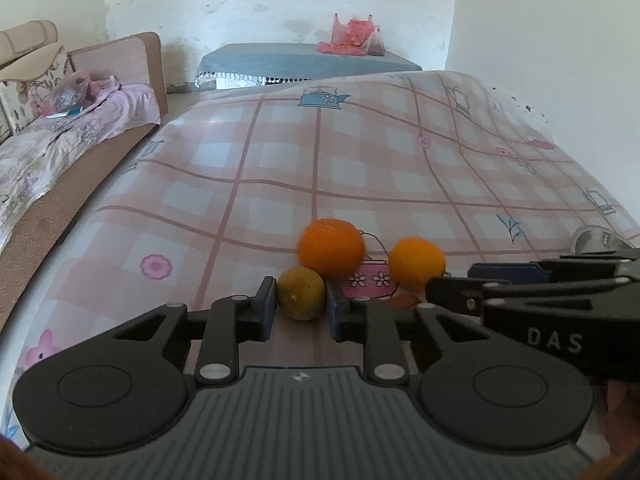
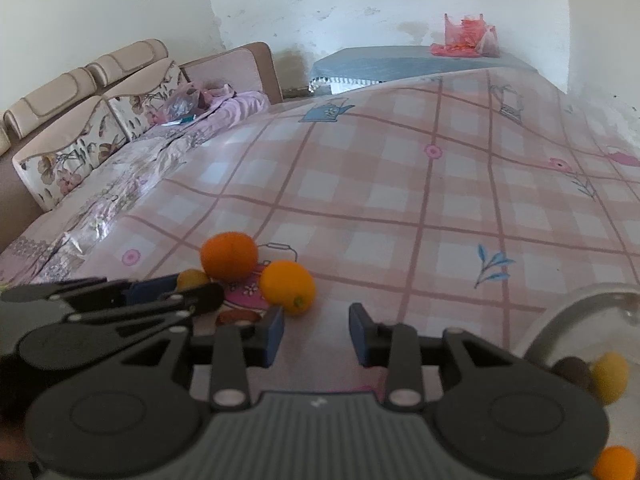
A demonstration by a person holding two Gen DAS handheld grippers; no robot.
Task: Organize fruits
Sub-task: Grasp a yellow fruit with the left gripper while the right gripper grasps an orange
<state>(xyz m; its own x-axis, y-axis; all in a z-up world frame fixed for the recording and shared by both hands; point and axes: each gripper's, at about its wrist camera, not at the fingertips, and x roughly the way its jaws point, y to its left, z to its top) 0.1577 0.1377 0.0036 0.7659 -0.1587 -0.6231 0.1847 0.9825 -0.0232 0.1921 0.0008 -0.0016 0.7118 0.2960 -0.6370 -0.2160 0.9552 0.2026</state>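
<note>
Three citrus fruits lie close together on the checked pink tablecloth. My left gripper is shut on the small yellow-green fruit, with a blue pad against each side. Behind it sit a large orange and a yellow-orange fruit. From the right, my right gripper reaches in beside that fruit. In the right wrist view the right gripper is open with nothing between its pads. The yellow-orange fruit lies just ahead of its left finger. The left gripper holds the yellow-green fruit at the left.
A clear bowl stands at the right near the table's front edge, holding a yellow fruit, a dark fruit and an orange one. A sofa runs along the left. A low blue-covered table with red bags stands at the far wall.
</note>
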